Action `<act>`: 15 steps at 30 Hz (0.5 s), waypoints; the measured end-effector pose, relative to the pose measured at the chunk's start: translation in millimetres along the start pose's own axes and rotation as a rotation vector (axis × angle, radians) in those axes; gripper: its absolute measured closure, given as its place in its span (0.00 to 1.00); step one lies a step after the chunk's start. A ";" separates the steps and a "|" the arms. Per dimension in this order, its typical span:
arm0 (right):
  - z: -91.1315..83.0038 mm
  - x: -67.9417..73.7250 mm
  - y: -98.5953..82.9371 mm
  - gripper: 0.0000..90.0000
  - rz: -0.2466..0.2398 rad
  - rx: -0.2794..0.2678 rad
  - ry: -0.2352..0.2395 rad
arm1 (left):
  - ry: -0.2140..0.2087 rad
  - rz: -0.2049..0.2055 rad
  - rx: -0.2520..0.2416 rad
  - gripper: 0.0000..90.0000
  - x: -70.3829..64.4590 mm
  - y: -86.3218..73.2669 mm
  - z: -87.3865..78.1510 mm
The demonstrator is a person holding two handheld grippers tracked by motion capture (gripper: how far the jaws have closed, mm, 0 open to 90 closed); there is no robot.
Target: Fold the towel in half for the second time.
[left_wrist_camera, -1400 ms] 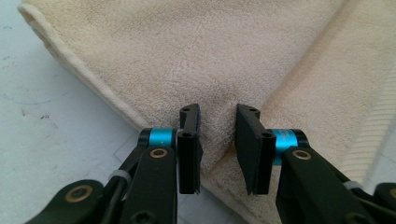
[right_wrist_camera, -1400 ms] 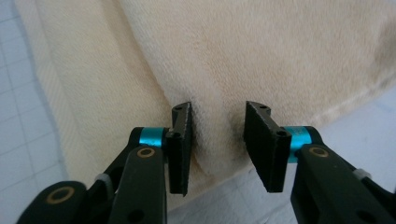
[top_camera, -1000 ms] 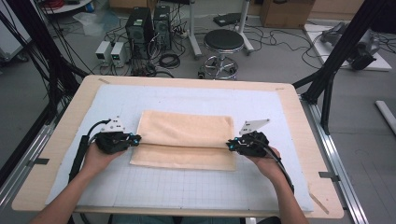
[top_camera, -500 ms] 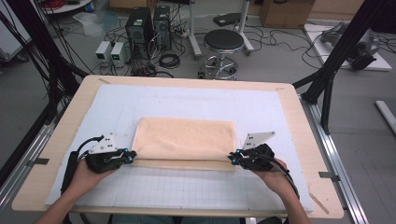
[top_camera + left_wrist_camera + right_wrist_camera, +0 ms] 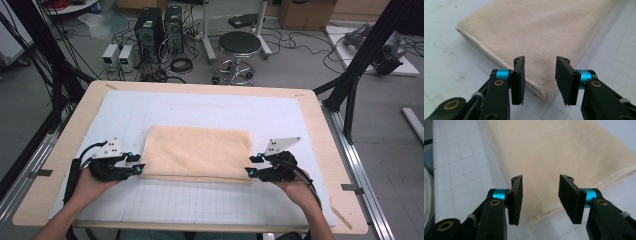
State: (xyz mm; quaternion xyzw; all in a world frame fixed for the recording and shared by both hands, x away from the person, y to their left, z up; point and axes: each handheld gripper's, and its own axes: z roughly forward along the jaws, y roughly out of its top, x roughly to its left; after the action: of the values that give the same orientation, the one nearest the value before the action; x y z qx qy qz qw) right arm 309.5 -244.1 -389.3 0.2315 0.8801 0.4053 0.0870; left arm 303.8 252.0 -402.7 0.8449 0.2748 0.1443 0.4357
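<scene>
A folded beige towel [image 5: 197, 152] lies flat in the middle of the white gridded mat [image 5: 210, 112]. My left gripper [image 5: 138, 168] rests at the towel's near left corner, jaws open and empty. In the left gripper view the towel [image 5: 541, 32] spreads beyond the open left gripper [image 5: 540, 78], its corner just under the jaws. My right gripper [image 5: 248, 167] sits at the near right corner, open too. The right gripper view shows the towel [image 5: 559, 152] ahead of the open right gripper [image 5: 540, 198], with the corner between the pads and nothing gripped.
The mat lies on a wooden table [image 5: 60, 150] with bare borders all round. Beyond the far edge, on the floor, stand a round stool [image 5: 240, 47], computer boxes [image 5: 157, 27] and tangled cables. Black frame posts [image 5: 357, 65] rise at the right.
Both grippers have moved toward me, from the towel's side edges to its near corners. The towel's top layer now reaches the near edge, so it looks deeper and flatter.
</scene>
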 end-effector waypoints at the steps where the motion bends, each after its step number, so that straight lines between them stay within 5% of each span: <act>1: -0.1 -2.3 4.5 0.61 -0.008 -0.002 -0.020 | 0.006 -0.012 -0.008 0.67 2.5 3.6 1.8; 5: 6.4 -14.4 20.5 0.59 -0.012 0.013 -0.073 | 0.039 -0.042 -0.039 0.67 13.0 14.6 12.9; 8: 13.2 -29.4 26.4 0.56 0.021 0.019 -0.117 | 0.092 -0.121 -0.062 0.66 27.7 19.9 23.6; 10: 17.4 -41.9 30.7 0.53 0.069 0.016 -0.122 | 0.131 -0.157 -0.047 0.64 38.8 23.4 31.1; 12: 21.3 -50.9 33.2 0.51 0.068 0.004 -0.136 | 0.160 -0.173 -0.048 0.61 48.0 26.7 37.8; 15: 31.4 -68.0 34.3 0.44 0.106 0.011 -0.152 | 0.170 -0.216 -0.024 0.56 63.1 33.7 50.4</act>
State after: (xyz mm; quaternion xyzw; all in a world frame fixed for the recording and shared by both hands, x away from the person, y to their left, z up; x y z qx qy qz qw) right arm 391.4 -236.1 -386.3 0.3086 0.8596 0.3857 0.1307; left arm 390.5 240.3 -404.1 0.7900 0.3983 0.1709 0.4337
